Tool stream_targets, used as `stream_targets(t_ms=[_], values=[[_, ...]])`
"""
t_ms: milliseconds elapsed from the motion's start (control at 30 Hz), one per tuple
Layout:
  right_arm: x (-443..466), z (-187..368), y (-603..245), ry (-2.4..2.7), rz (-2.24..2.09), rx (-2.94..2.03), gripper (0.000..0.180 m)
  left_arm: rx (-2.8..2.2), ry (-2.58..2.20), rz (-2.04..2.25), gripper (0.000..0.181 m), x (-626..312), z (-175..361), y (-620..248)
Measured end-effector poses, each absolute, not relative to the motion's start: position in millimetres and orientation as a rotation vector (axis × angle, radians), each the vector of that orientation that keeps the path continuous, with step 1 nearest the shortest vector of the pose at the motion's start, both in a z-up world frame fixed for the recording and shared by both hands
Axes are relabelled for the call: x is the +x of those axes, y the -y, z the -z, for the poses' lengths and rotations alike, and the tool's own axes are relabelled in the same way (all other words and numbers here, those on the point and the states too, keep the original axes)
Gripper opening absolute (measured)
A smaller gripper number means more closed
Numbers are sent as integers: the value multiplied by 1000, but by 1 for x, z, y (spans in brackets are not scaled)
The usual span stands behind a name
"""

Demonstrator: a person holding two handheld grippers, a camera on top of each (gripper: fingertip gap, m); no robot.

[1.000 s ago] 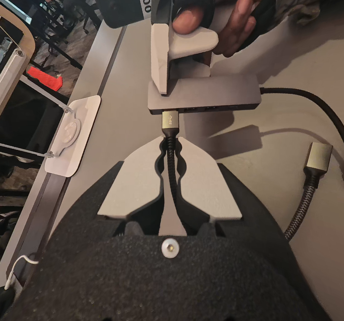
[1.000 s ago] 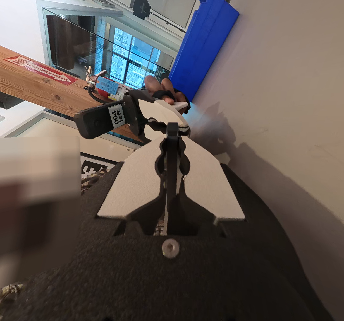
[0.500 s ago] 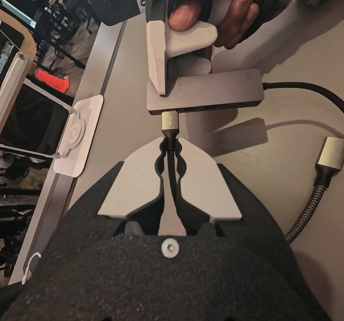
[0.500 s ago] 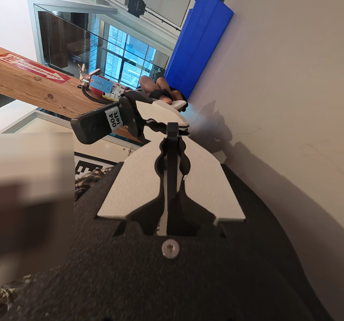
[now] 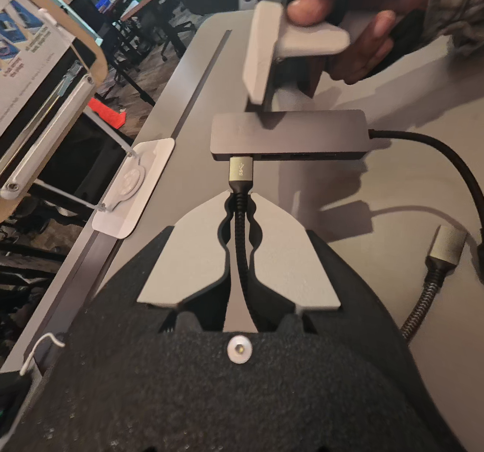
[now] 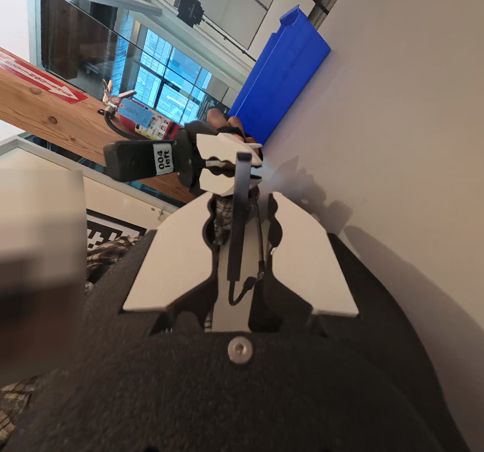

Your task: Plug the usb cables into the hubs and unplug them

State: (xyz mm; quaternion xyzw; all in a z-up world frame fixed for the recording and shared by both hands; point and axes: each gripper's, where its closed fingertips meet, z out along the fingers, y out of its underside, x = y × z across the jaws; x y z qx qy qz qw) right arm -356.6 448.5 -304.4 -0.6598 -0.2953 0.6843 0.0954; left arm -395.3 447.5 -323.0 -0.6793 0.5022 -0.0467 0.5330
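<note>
left tongs (image 5: pixel 238 198) grip cable (image 5: pixel 241 240); its label (image 6: pixel 163 159) perhaps numbered.

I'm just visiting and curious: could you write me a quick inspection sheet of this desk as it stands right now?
Surface: grey table, mostly bare.
Job's things: grey hub lying flat; plug seated in its leftmost port.
Clutter: white plate at the table edge.
Grippers: left gripper shut on the braided cable; right gripper open around the hub.
Cables: braided cable; hub's own black lead; spare plug lying loose.
Surroundings: blue bin, fire extinguisher.
</note>
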Motion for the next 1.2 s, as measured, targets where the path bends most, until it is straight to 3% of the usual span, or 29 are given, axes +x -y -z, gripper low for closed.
stream_targets(t_ms=[167,300,367,467,600,967,1200], values=[[-362,305,-430,867,-2132,-1942,40,-1606,-1142,149,8,-392,313,-447],[-368,295,-421,927,-2139,-1967,12,-1539,-1119,144,9,-385,298,-442],[-366,282,-419,928,-2118,-1973,12,-1497,-1057,196,10,-387,282,-438],[-352,260,-425,933,-2003,-1970,12,-1408,-903,286,36,-399,247,-433],[-313,217,-445,900,-1812,-1953,11,-1299,-721,434,47,-423,217,-423],[-107,69,-540,1047,-681,-1787,11,-1405,-834,406,44,-410,266,-427],[-2,58,-579,1207,-295,-1833,11,-1459,-901,405,37,-402,285,-429]])
